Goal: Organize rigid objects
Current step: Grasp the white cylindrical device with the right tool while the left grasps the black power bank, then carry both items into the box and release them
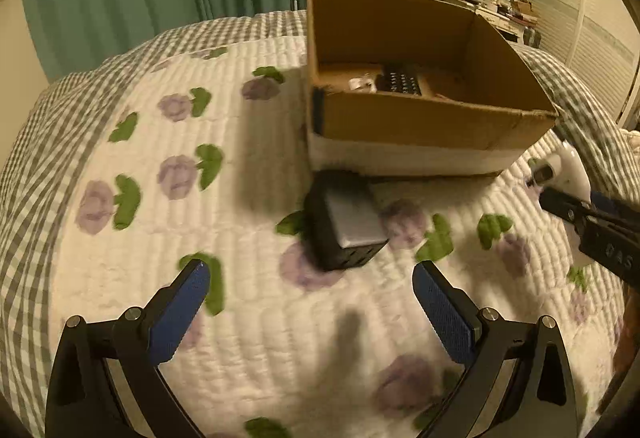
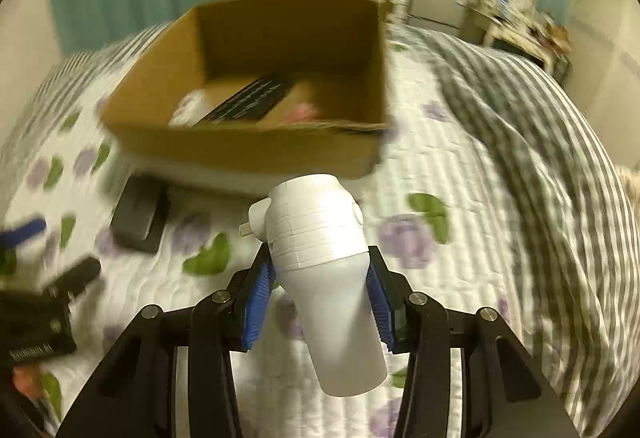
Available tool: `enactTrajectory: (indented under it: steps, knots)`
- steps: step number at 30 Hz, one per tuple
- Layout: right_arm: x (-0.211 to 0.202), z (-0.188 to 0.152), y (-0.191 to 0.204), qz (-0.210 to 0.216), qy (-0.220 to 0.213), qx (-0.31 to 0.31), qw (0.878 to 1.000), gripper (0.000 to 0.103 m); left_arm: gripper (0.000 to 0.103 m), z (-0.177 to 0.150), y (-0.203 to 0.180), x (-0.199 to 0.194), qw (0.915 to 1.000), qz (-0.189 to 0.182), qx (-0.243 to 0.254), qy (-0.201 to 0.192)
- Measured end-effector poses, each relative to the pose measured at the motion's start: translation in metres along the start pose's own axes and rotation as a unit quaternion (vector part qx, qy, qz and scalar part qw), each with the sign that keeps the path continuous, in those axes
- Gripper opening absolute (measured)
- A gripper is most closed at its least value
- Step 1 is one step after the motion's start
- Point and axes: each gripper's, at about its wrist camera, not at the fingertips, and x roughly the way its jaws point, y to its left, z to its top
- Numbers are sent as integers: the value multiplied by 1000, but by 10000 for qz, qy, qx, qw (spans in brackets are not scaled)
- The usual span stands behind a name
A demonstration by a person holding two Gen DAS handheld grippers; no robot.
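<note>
Right wrist view: our right hand-held gripper [image 2: 320,292] clamped on white plastic device [image 2: 320,238], just before cardboard box [image 2: 248,149]; rigid, smooth, likely light, slippery; we grip narrow neck. Left hand-held gripper [image 1: 310,274] apart, empty.

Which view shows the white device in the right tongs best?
The right wrist view: the white device fills the centre, clamped between the right tongs with its whole body visible. The left wrist view catches only part of it at the right edge, beyond the cardboard box.
</note>
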Motion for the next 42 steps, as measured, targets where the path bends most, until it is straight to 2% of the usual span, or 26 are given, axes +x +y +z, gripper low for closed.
enactTrajectory:
  steps: [4, 6, 10, 13, 14, 15, 16, 17, 20, 23, 28, 30, 42]
  knots:
    - [9, -2, -20, 111, 106, 429, 9990, 44, 103, 16, -17, 12, 10000, 3, 78, -47]
    - [14, -2, -25, 108, 111, 535, 9984, 44, 103, 22, -27, 22, 9992, 225, 333, -73]
    - [14, 1, -38, 182, 104, 701, 9973, 44, 97, 26, -29, 45, 9992, 206, 294, 171]
    - [13, 5, -39, 194, 61, 740, 9970, 44, 87, 28, -25, 59, 9988, 232, 203, 387]
    - [14, 4, -38, 203, 51, 750, 9970, 44, 81, 28, -22, 63, 9986, 227, 149, 452]
    - [12, 1, -40, 221, 45, 764, 9968, 44, 69, 28, -20, 68, 9983, 222, 93, 531]
    - [12, 0, -40, 255, 45, 787, 9966, 44, 66, 27, -19, 71, 9980, 193, 68, 605]
    - [14, 0, -40, 284, 57, 804, 9963, 44, 58, 27, -19, 73, 9979, 81, 64, 645]
    - [18, -3, -38, 331, 124, 818, 9960, 44, 50, 26, -21, 69, 9982, 62, 133, 573]
    - [18, -5, -32, 317, 136, 740, 9967, 44, 44, 25, -20, 56, 9987, 68, 131, 478]
    - [6, -5, -25, 305, 101, 615, 9976, 44, 42, 16, -13, 23, 9985, -303, -94, 444]
    - [-1, -3, -23, 307, 81, 601, 9977, 44, 42, 13, -15, 6, 9990, -303, -18, 321]
    - [-105, 10, 3, 200, -567, 126, 9981, 44, 42, 30, -16, -97, 9973, -513, 49, -527]
